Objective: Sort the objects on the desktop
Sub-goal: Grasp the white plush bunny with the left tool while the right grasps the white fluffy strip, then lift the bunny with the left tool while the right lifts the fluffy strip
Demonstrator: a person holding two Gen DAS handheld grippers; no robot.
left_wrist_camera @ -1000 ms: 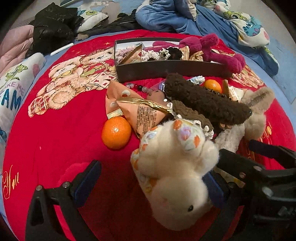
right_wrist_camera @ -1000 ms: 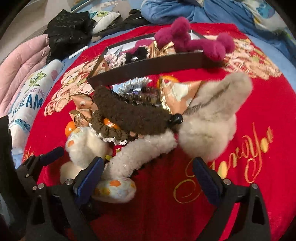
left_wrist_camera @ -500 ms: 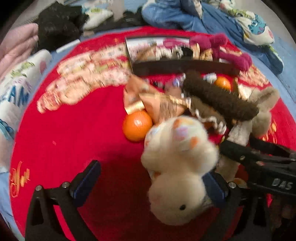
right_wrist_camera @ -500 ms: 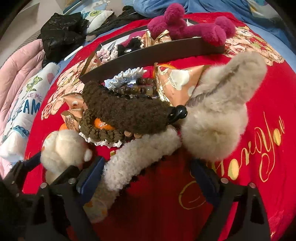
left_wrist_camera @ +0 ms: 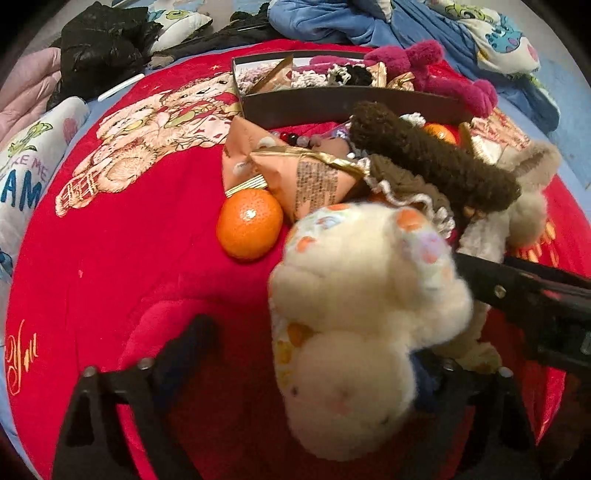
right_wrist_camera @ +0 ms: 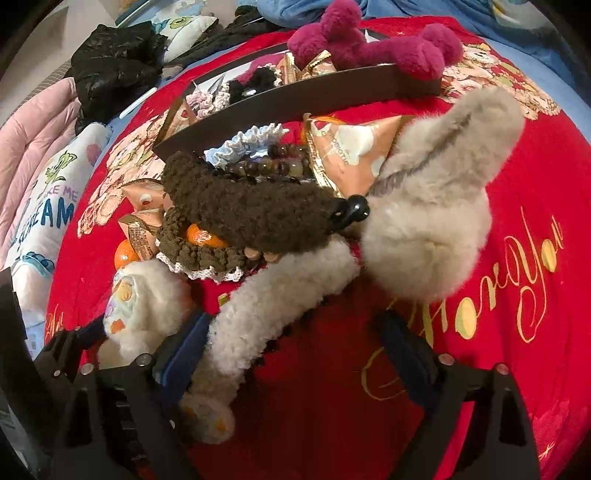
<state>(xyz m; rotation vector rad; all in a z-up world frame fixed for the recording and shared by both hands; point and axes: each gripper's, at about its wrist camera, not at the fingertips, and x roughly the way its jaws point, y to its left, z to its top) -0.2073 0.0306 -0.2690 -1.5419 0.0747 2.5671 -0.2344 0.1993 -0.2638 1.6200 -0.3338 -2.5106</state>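
A cream plush toy [left_wrist_camera: 354, 306] with orange-patterned ears lies on the red blanket between the fingers of my left gripper [left_wrist_camera: 314, 354], which is open around it; its right finger is hidden behind the toy. My right gripper [right_wrist_camera: 295, 339] is open, with a white fuzzy hair clip [right_wrist_camera: 273, 306] lying between its fingers. A brown fuzzy clip [right_wrist_camera: 247, 214], a grey plush clip [right_wrist_camera: 436, 221], snack packets [left_wrist_camera: 306, 177], beads [right_wrist_camera: 273, 166] and an orange [left_wrist_camera: 249, 223] lie in a pile. A dark tray [left_wrist_camera: 332, 99] at the back holds scrunchies and a magenta plush [right_wrist_camera: 369, 40].
The red blanket [left_wrist_camera: 110, 240] covers a bed. A printed pillow [left_wrist_camera: 26, 155] and pink quilt lie left, a black jacket [left_wrist_camera: 99, 40] at the back left, blue bedding [left_wrist_camera: 332, 18] behind the tray. My right gripper's arm [left_wrist_camera: 535, 299] crosses the left view's right side.
Both grippers have moved forward and lower onto the pile. The cream toy sits deeper between my left fingers, and the white clip now lies between my right fingers.
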